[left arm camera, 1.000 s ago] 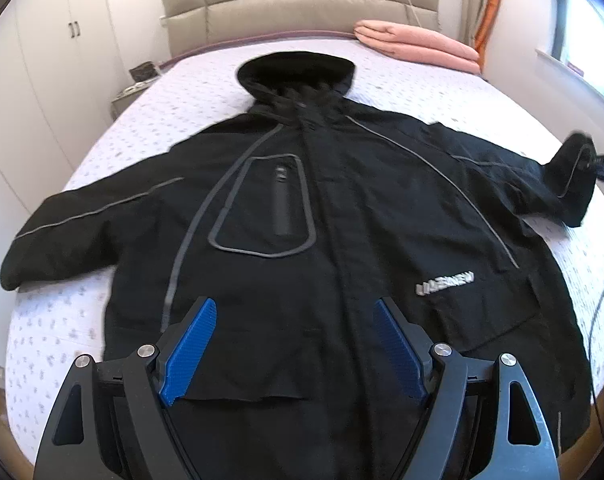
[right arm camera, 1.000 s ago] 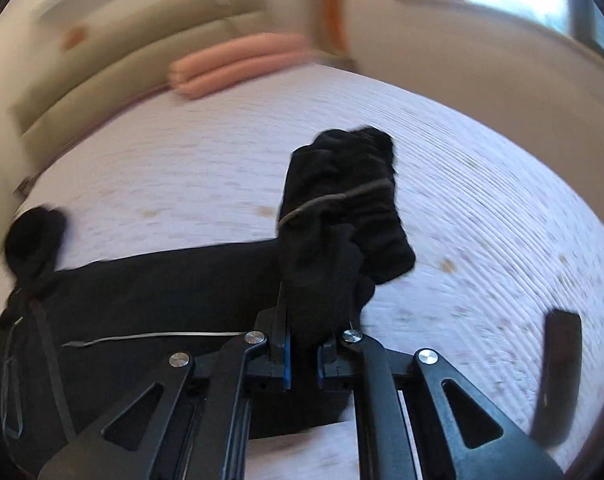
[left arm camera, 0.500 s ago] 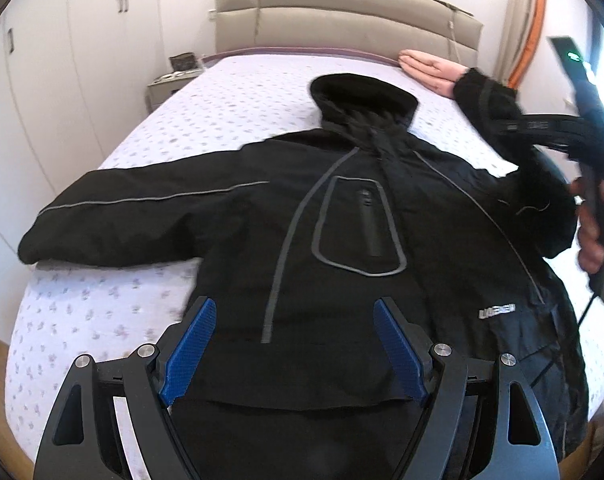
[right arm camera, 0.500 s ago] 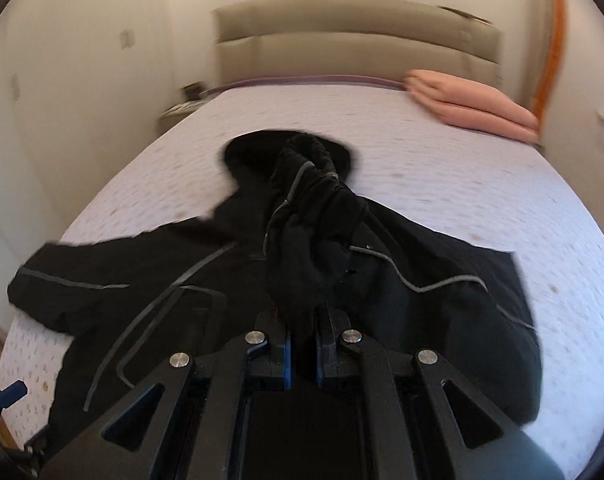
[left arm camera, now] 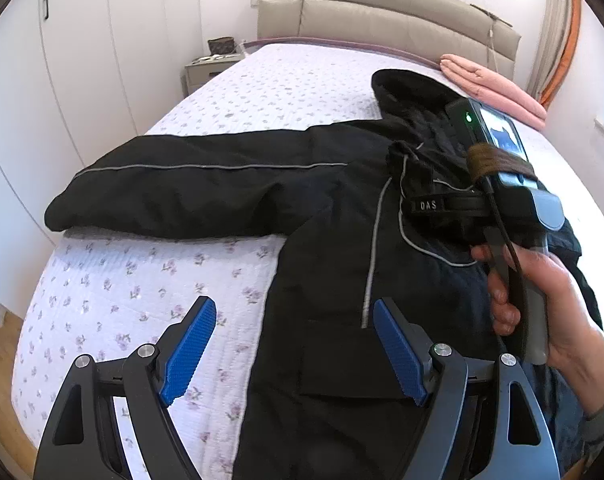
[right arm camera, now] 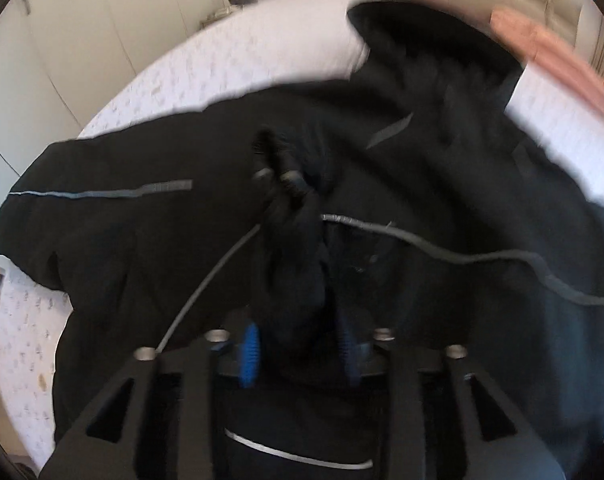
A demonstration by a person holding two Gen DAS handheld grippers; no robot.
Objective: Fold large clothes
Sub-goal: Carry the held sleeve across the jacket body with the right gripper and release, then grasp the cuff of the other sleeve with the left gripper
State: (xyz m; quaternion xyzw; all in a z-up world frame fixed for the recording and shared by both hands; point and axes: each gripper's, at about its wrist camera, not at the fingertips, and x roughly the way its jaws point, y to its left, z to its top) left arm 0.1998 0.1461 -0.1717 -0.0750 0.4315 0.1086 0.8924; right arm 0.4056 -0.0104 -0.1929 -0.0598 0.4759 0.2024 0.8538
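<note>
A large black hooded jacket (left arm camera: 322,216) with grey piping lies front up on the bed. Its left sleeve (left arm camera: 190,184) stretches out flat to the left. My right gripper (right arm camera: 298,344) holds the cuff of the other sleeve (right arm camera: 298,248), folded across over the chest; its blue pads have parted a little around the cloth, and the view is blurred. In the left wrist view the right gripper (left arm camera: 406,160) is over the chest, held by a hand (left arm camera: 542,304). My left gripper (left arm camera: 290,348) is open and empty, hovering above the jacket's lower left hem.
The bed (left arm camera: 142,288) has a white flowered cover and a beige padded headboard (left arm camera: 382,12). A folded pink blanket (left arm camera: 498,88) lies at the back right. White wardrobes (left arm camera: 82,40) and a nightstand (left arm camera: 210,68) stand at the left. Wood floor shows bottom left.
My right gripper has carried the sleeve cuff leftward across the jacket and down onto the chest, and its pads have parted slightly. My left gripper has shifted left toward the hem's left edge, still open.
</note>
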